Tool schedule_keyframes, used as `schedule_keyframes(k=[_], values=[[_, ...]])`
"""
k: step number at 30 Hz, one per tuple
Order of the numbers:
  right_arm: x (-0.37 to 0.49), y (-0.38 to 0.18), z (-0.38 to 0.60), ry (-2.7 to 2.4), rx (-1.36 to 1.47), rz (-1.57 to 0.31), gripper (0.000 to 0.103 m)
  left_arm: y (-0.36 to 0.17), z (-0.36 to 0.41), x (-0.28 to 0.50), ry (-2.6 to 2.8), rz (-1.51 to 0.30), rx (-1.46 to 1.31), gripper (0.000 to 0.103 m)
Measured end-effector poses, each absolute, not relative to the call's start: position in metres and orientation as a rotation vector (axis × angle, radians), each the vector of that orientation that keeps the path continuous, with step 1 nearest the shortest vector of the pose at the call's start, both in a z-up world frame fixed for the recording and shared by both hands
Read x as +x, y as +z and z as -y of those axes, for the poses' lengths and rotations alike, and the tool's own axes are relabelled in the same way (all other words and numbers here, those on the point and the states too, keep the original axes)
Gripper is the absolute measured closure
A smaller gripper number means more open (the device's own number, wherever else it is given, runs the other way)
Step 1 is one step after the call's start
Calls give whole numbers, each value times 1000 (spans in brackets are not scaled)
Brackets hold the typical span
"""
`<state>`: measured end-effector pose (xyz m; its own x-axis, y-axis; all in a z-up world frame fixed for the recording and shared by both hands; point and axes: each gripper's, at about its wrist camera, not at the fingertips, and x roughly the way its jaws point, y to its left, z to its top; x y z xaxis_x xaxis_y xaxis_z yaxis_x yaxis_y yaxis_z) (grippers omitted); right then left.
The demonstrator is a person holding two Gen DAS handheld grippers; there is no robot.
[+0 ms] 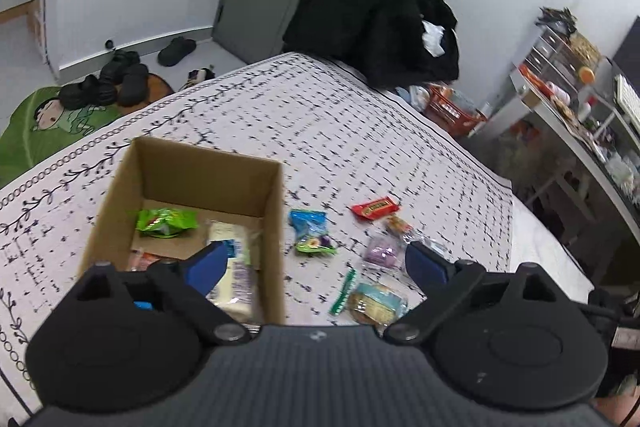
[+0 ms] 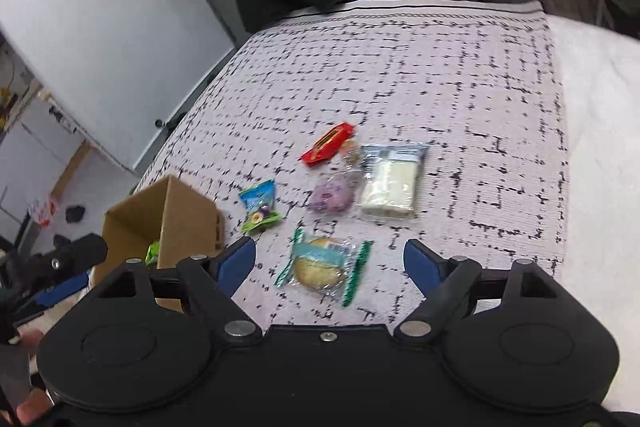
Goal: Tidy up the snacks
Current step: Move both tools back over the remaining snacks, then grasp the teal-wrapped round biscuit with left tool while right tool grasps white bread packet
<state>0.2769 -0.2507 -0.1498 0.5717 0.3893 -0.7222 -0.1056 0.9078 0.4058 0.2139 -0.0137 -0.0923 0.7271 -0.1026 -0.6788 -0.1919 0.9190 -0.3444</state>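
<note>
An open cardboard box (image 1: 208, 167) stands on the patterned cloth and holds a green packet (image 1: 166, 221), a white packet (image 1: 234, 267) and more. My left gripper (image 1: 316, 263) is open and empty above the box's right wall. To its right lie a blue-green packet (image 1: 310, 231), a red bar (image 1: 374, 207), a purple sweet (image 1: 382, 253) and a round cookie (image 1: 374, 301). My right gripper (image 2: 330, 261) is open and empty just above the cookie (image 2: 320, 267). Beyond it lie the purple sweet (image 2: 332, 197), a white wafer pack (image 2: 390, 185), the red bar (image 2: 328, 143), the blue-green packet (image 2: 260, 205) and the box (image 2: 160, 215).
The cloth covers a bed (image 2: 400, 67) with bare white mattress (image 2: 600, 147) at right. A black coat (image 1: 376, 11) hangs past the far edge beside an orange basket (image 1: 454, 105). A cluttered shelf (image 1: 568, 95) stands at right. Shoes (image 1: 116, 79) lie on the floor.
</note>
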Motion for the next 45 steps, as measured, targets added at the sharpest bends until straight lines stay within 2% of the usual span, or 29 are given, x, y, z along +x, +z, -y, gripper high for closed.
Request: schedule_keyframes(k=[16, 45], values=[[293, -188, 299, 269, 506, -925, 23, -104, 80, 233, 7, -800, -348, 10], [339, -241, 312, 319, 620, -1030, 22, -199, 140, 297, 32, -1035, -158, 10]])
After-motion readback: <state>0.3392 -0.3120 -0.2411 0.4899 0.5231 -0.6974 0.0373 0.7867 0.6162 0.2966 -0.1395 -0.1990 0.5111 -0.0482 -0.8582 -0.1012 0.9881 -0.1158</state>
